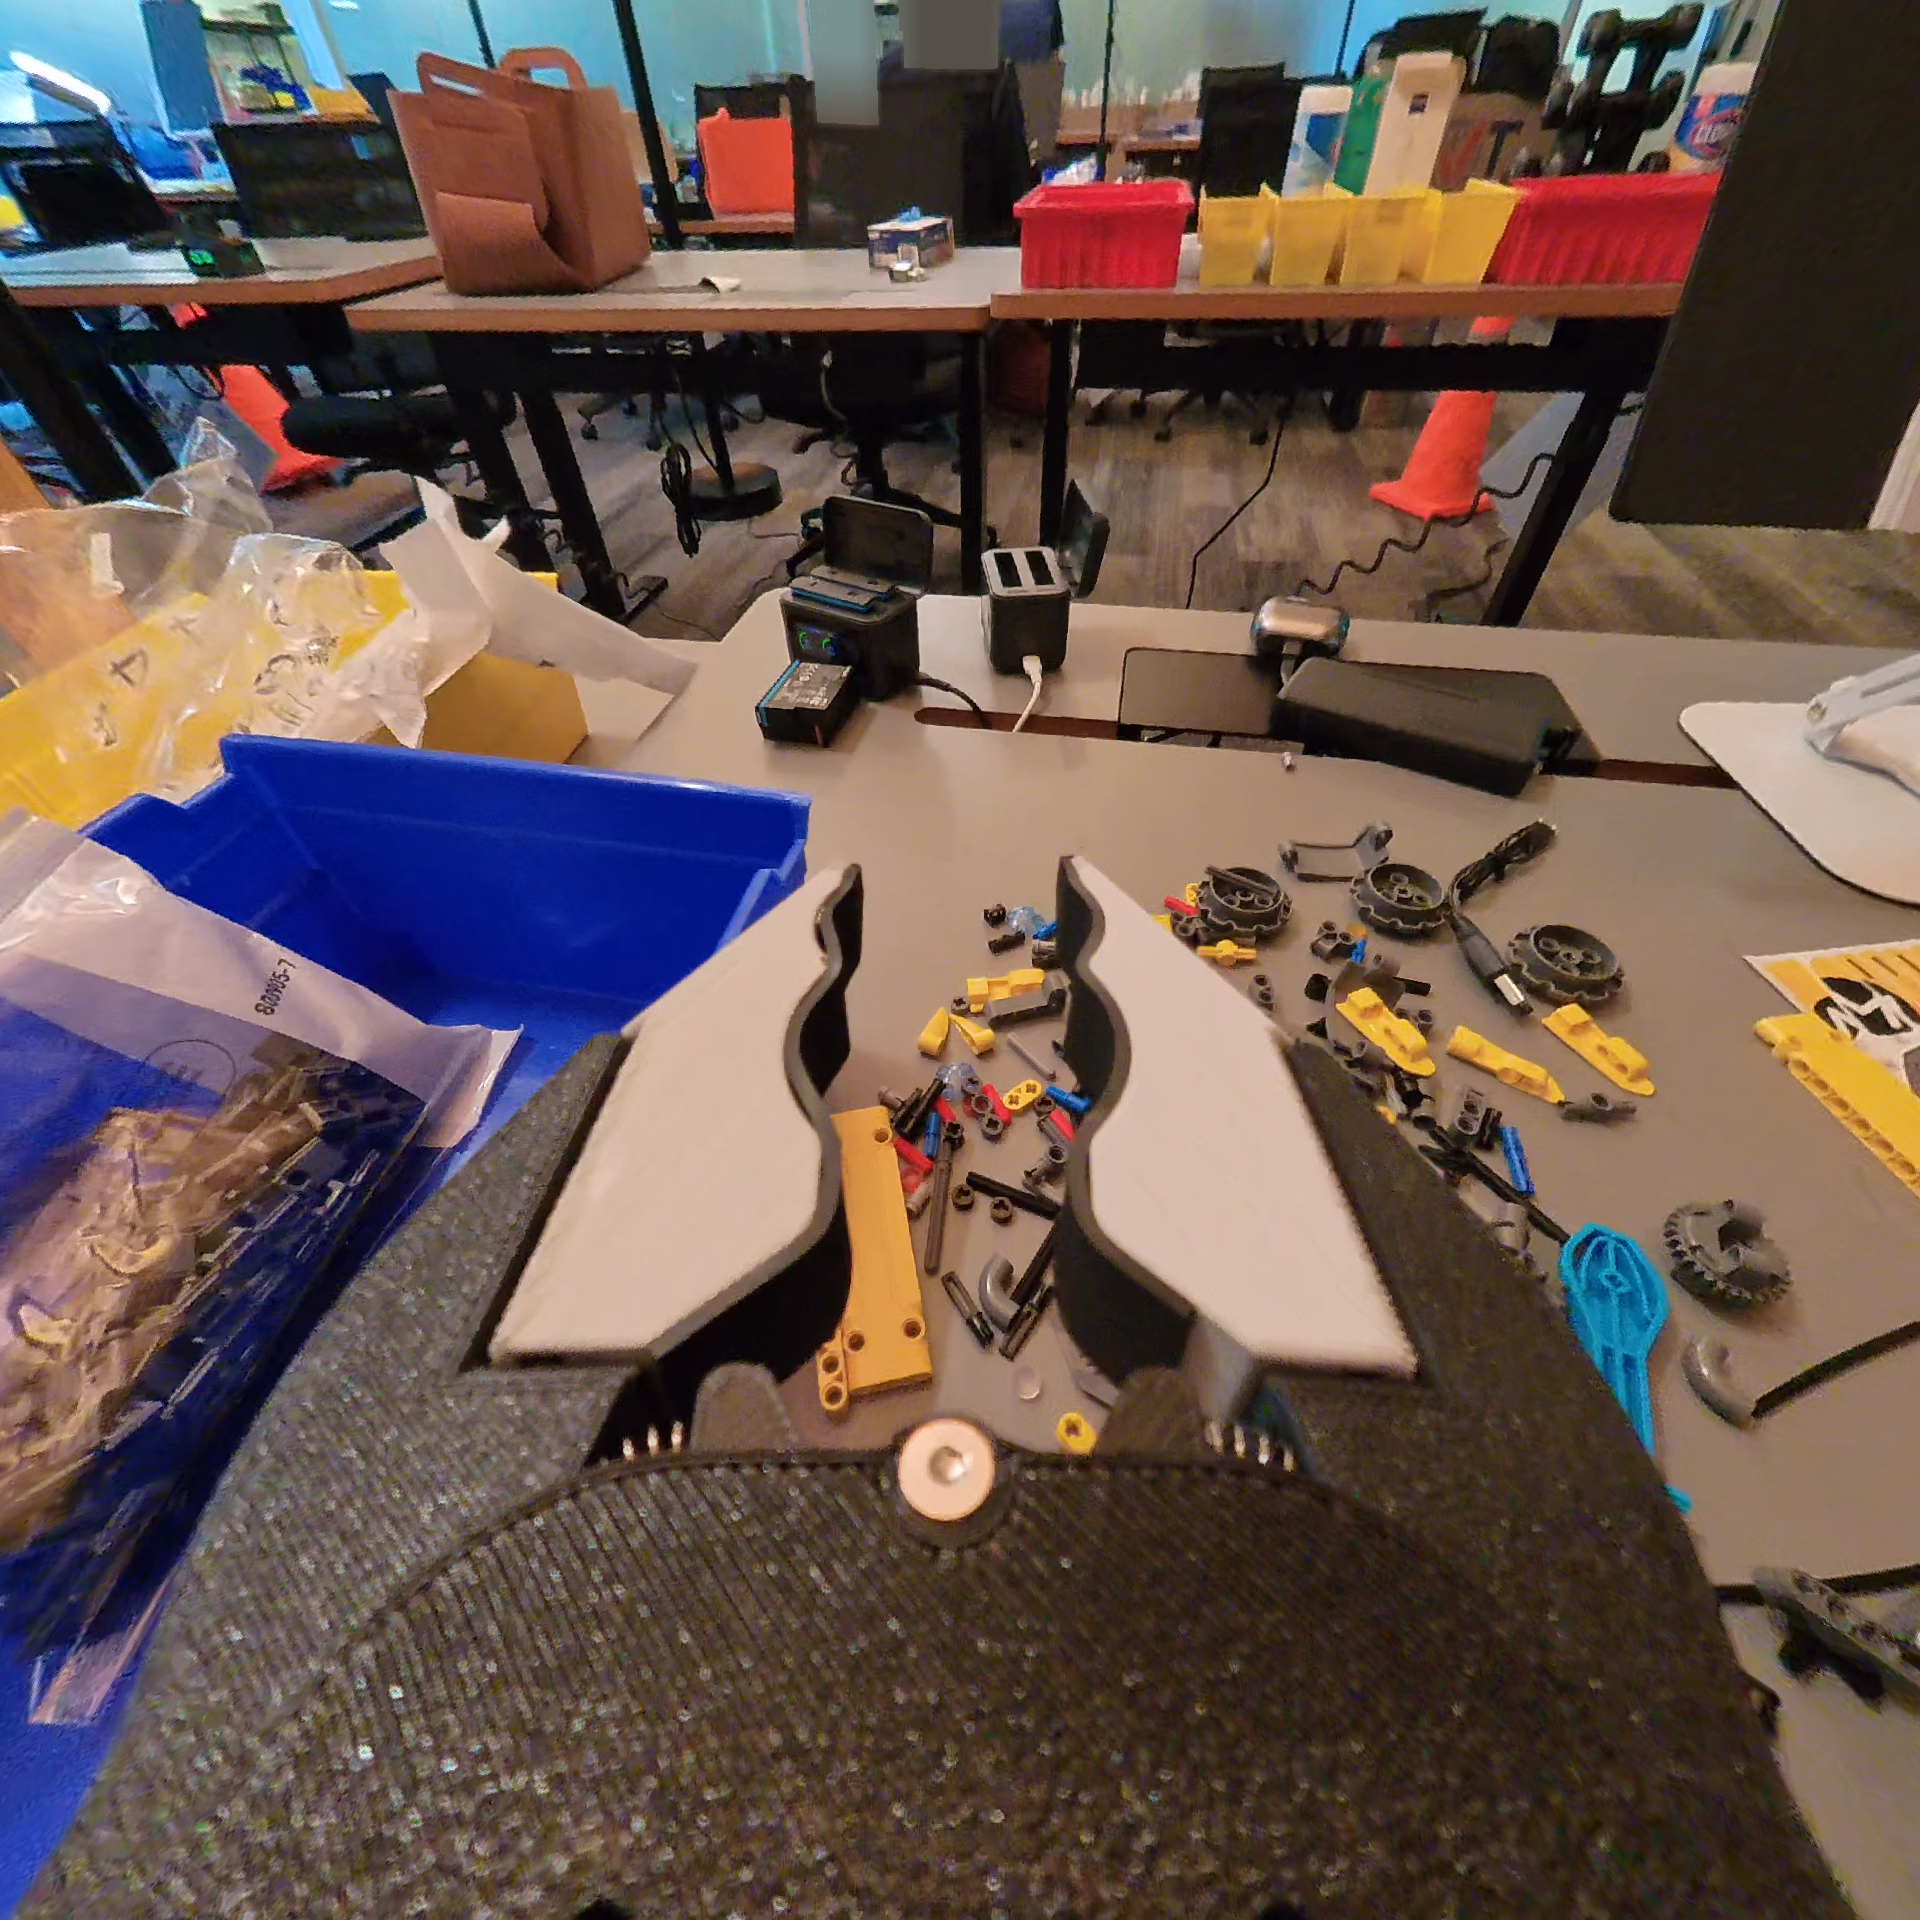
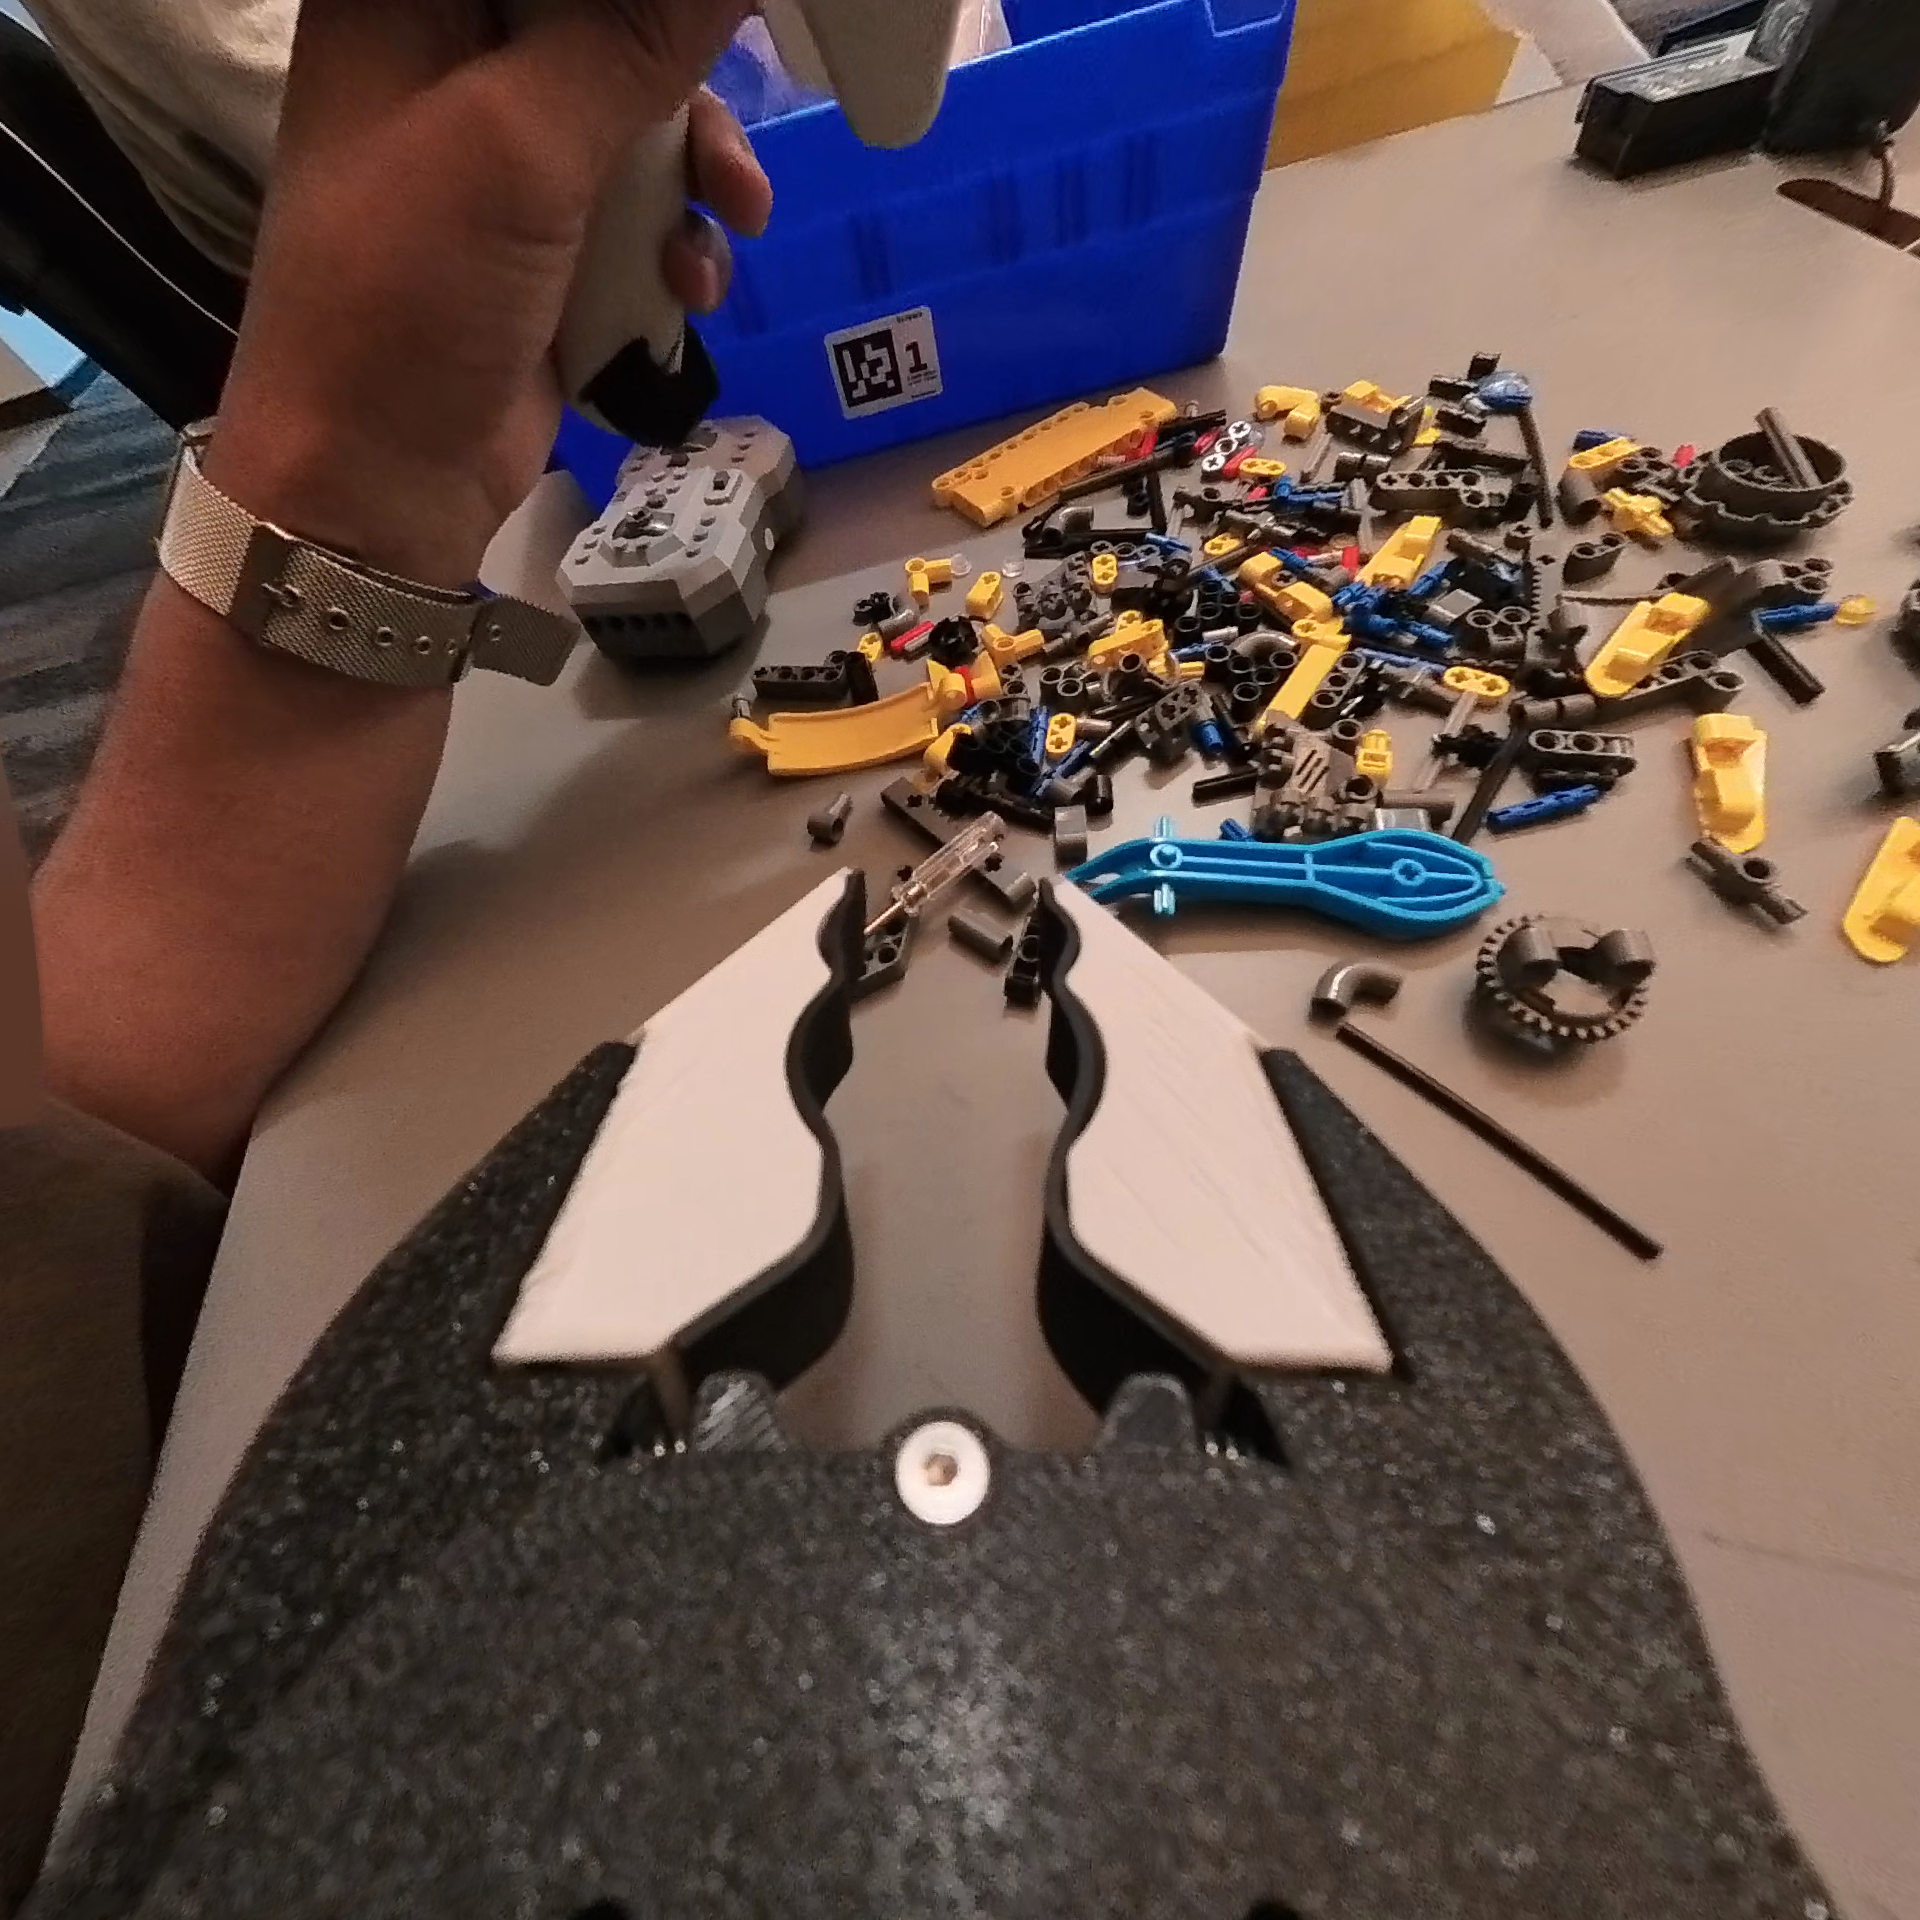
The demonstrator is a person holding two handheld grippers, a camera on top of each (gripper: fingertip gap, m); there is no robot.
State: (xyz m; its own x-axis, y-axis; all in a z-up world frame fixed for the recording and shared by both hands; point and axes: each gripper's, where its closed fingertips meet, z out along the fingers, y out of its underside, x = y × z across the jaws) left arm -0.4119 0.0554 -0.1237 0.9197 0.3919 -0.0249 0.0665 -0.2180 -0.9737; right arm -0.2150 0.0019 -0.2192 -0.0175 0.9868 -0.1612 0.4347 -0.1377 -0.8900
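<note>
Both grippers released, empty, above scattered building parts on the grey worktop.
Left wrist view: left gripper (image 1: 961,883) spread over a yellow beam (image 1: 878,1257) beside the blue bin (image 1: 499,831); closing could catch neighbouring pins.
Right wrist view: right gripper (image 2: 951,894) spread near a clear-handled pin (image 2: 940,868), just beside the blue tool (image 2: 1299,883); it may roll.

I see a white sticker (image 2: 885,362) with a coded marker on the blue bin (image 2: 1039,239). A clear bag (image 1: 260,997) bearing a printed number lies against that bin.
</note>
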